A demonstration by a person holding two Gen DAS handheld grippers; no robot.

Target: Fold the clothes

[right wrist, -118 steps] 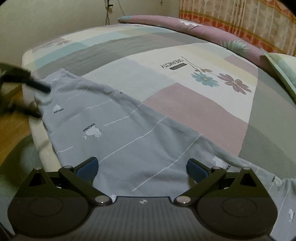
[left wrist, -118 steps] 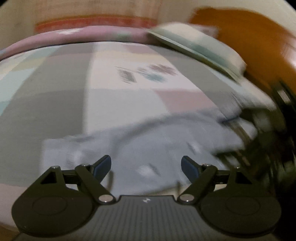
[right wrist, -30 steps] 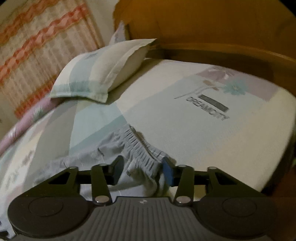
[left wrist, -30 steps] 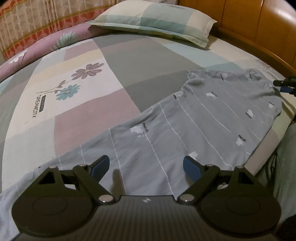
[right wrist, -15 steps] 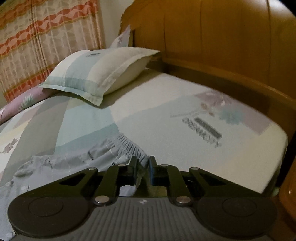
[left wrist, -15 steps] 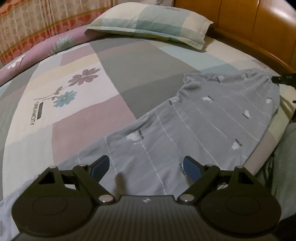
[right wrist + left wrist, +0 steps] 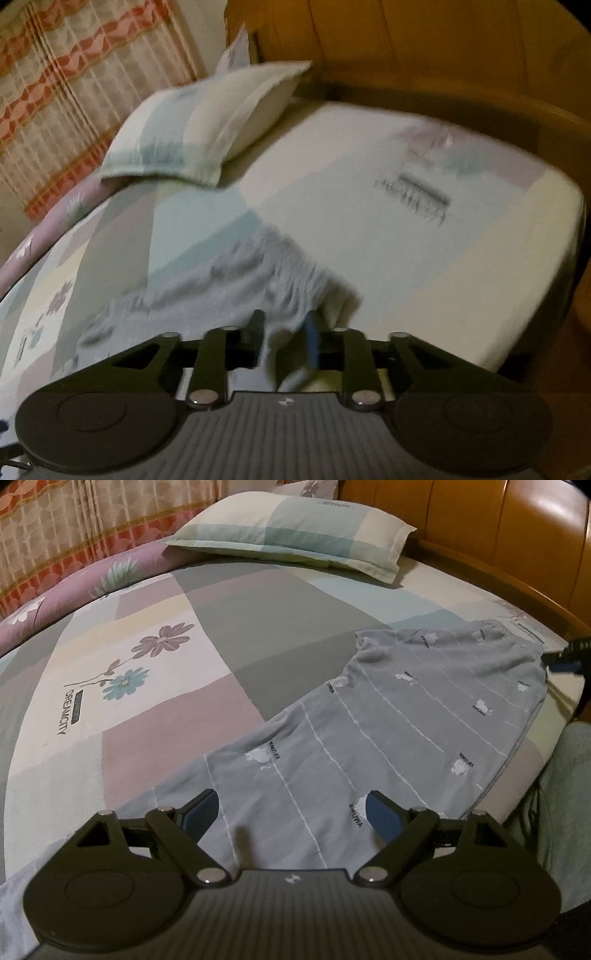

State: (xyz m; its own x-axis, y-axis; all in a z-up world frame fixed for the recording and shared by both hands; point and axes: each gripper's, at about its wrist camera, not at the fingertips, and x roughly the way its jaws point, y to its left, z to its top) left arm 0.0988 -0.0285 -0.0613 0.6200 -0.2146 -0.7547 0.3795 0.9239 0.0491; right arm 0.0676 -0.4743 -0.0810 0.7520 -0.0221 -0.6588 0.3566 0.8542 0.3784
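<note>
Grey trousers (image 7: pixel 388 720) with white stripes and small white prints lie flat across the patchwork bedsheet (image 7: pixel 166 701). My left gripper (image 7: pixel 291 812) hovers just above the leg part, open wide with nothing between its blue pads. The right gripper (image 7: pixel 284 332) is at the gathered waistband (image 7: pixel 295 266) near the bed's edge. Its jaws are opening, with a fold of waistband cloth loose between them. The right wrist view is blurred. The right gripper's tip (image 7: pixel 569 657) also shows at the far right of the left wrist view, beside the waist end.
A checked pillow (image 7: pixel 295 528) lies at the head of the bed against a wooden headboard (image 7: pixel 498 535). A purple rolled quilt (image 7: pixel 74 587) and a patterned curtain (image 7: pixel 55 535) line the far side. A person's grey-green clothing (image 7: pixel 561 794) is at the near bed edge.
The right jaws shut on the waistband half a second ago and have since parted again. The right view has shifted and blurred. The left gripper has held still and open.
</note>
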